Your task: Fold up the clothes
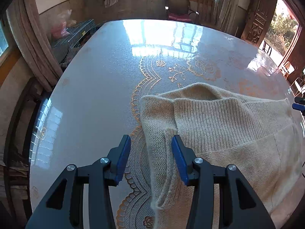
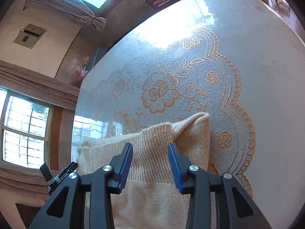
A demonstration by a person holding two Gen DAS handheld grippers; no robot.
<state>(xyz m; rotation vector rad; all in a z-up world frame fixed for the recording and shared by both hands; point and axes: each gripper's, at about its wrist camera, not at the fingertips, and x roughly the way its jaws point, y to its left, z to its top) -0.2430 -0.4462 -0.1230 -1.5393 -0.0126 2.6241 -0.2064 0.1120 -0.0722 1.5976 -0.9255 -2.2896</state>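
Sweater [image 1: 219,129] lies neck-end away, lengthwise from both open claws, left [image 1: 151,143] and right [image 2: 150,148].

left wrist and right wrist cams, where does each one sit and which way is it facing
Left wrist: sits on the left gripper, looking forward over its open blue fingers at the beige sweater's left edge and the table; the right gripper's tips show at far right.
Right wrist: sits on the right gripper, looking across the sweater's ribbed band; fingers open.
Shared: sweater, gold-patterned table, windows.
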